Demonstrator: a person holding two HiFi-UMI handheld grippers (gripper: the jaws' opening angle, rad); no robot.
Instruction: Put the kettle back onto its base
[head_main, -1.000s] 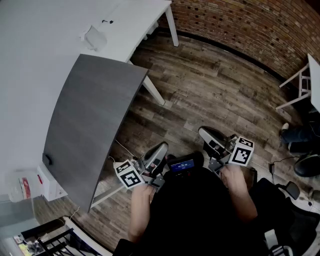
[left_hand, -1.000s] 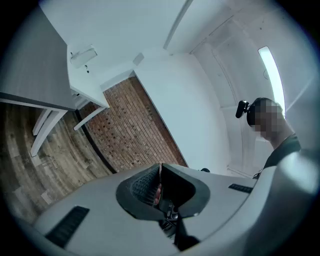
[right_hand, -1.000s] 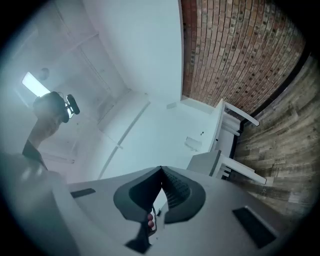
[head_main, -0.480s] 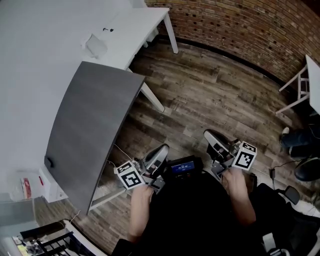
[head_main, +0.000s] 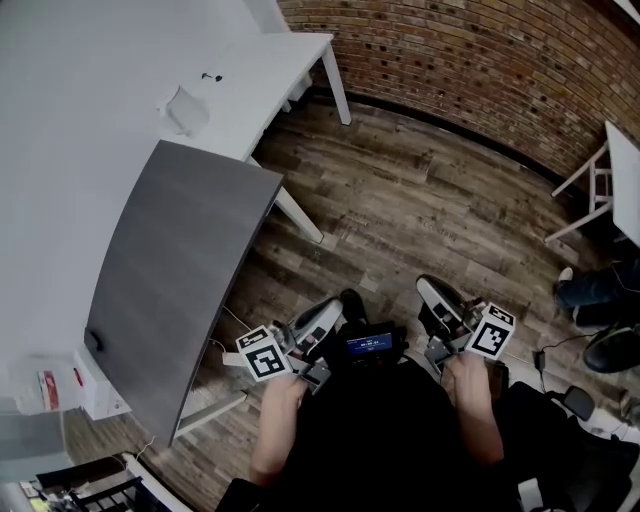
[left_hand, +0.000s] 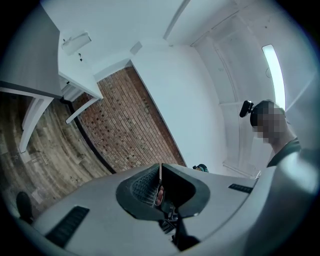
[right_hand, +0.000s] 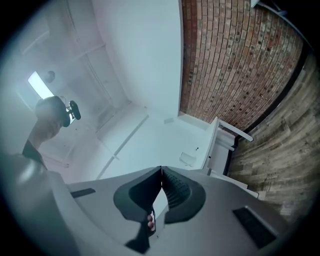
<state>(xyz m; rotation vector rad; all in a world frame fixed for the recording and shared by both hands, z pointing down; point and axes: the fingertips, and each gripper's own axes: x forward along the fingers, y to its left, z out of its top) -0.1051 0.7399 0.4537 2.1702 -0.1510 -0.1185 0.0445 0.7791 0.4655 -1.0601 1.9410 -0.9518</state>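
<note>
While the person holds a grey two-jaw left gripper (head_main: 328, 310) in the left hand (head_main: 283, 386) and a matching grey right gripper (head_main: 432, 292) in the right hand (head_main: 466, 372), both tools hang close to the person's body, over the brown wooden plank floor (head_main: 420, 210). Seen in the left gripper view, the left gripper (left_hand: 160, 168) has its dark ribbed fingers (left_hand: 144, 188) clenched tight together, with nothing between them. Seen in the right gripper view, the right gripper (right_hand: 161, 171) has its fingers (right_hand: 176, 193) clenched the same way, and they hold nothing too. Each tool carries a white cube with black square marks, and a small dark box with a blue lit screen (head_main: 369, 346) sits between the two tools, just by the person's chest. Off to the left side stands a long dark grey counter (head_main: 180, 270), and a small dark thing (head_main: 93, 340) sits near its left edge, too small to make out. Past the far end of it stands a white counter (head_main: 255, 75), with a small white thing (head_main: 185, 108) lying near the edge that faces the grey one. A red brick wall (head_main: 480, 70) runs along the far side of the floor. Where the kettle and its base are, I cannot tell, since no view shows them.
</note>
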